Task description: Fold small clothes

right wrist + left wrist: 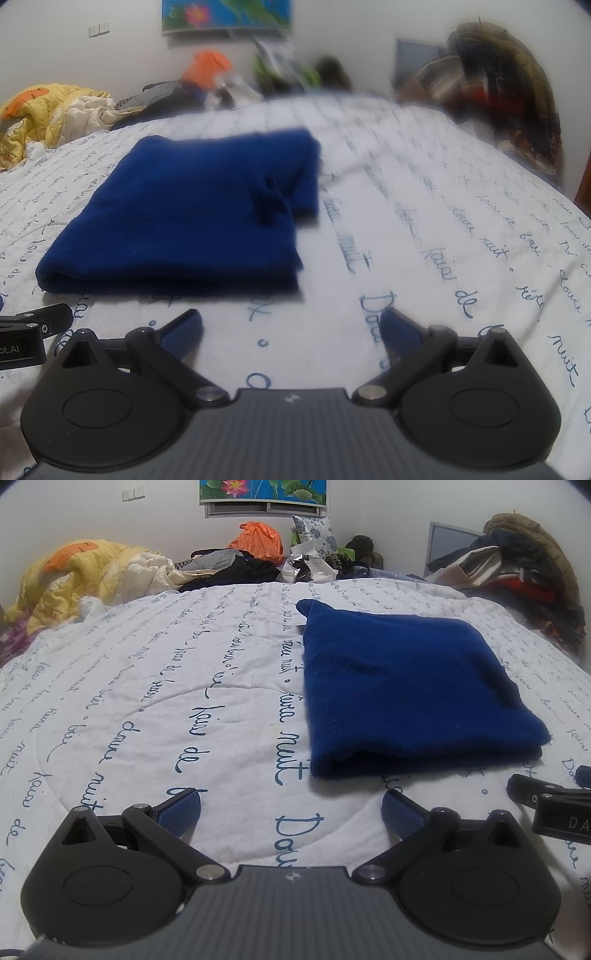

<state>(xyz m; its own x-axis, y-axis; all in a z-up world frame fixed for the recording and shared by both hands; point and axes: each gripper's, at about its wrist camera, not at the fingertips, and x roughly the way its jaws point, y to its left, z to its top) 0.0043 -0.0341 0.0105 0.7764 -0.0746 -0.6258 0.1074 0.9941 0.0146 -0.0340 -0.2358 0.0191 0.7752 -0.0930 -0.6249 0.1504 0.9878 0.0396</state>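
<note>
The left tongs (291,808) and the right tongs (291,328) are both standing wide apart with nothing between them, hovering over the bed (147,686). The folded blue garment (413,686) is lying flat ahead of them, to the right of the left tongs and to the left of the right tongs, its rolled fold edge facing them. Bare quilt is lying open on either side; its long axis is unclear.
</note>
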